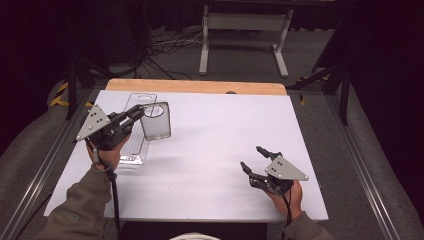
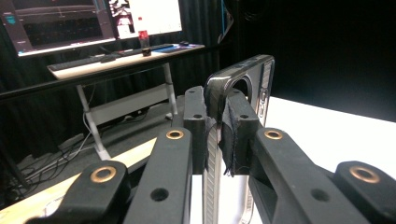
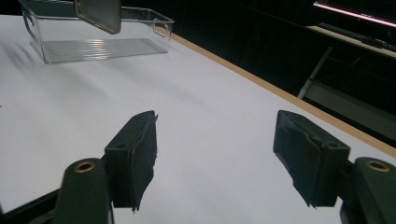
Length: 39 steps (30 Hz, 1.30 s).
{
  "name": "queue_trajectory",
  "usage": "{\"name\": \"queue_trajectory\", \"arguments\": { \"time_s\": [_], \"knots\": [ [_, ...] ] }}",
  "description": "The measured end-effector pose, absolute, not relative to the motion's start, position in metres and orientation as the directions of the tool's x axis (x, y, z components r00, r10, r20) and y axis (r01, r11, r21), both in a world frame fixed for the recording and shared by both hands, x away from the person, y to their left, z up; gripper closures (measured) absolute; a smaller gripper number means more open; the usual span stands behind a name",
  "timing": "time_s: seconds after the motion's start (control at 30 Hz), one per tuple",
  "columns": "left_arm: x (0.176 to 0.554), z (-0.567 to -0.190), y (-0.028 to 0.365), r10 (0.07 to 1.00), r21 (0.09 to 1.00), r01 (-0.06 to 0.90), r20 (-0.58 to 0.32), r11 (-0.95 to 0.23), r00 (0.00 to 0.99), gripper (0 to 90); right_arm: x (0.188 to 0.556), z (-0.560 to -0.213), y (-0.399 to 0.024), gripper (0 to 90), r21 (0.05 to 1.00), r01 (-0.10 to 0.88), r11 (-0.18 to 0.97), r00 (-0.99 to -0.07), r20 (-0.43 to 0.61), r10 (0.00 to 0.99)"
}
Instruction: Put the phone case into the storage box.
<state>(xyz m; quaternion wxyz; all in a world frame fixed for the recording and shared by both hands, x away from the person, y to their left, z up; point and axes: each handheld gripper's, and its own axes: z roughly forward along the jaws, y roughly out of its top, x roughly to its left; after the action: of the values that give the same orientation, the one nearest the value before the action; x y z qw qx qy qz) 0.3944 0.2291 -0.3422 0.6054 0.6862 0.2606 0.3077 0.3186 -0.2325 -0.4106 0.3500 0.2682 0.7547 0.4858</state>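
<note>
Clear plastics, matt black jaws, white tabletop

Phone case (image 1: 155, 121): glossy see-through plastic, smooth. Tray (image 1: 134, 145): clear hard plastic, ribbed floor. Table (image 1: 215, 150): matt white top, pale wood strip along far edge. Left gripper (image 1: 135, 113) and right gripper (image 1: 254, 159): matt black plastic, brass-look rivets, rough frayed fabric-like pads (image 3: 140, 154), grey metal-look plates.

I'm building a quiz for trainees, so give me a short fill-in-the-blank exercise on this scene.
1. The left claw is shut on a clear ____.
2. The right claw stands ____, with nothing between its pads.
3. The clear bin lies near the table's ____ edge in the high view.

Missing words: phone case; open; left
</note>
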Motion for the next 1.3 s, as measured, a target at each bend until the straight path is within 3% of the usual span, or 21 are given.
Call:
{"name": "queue_trajectory", "arguments": {
  "time_s": [0.77,1.3],
  "knots": [
    [0.399,-0.336,0.252,0.771,0.994,-0.033,0.100,-0.101,0.628,81.6,0.319,-0.412,-0.232,31.5,0.919,0.066,0.388,-0.607,-0.272,0.747],
    [0.430,-0.328,0.271,0.803,0.994,-0.032,0.106,-0.108,0.587,81.6,0.319,-0.418,-0.233,29.4,0.915,0.090,0.394,-0.601,-0.265,0.754]
  ]
}}
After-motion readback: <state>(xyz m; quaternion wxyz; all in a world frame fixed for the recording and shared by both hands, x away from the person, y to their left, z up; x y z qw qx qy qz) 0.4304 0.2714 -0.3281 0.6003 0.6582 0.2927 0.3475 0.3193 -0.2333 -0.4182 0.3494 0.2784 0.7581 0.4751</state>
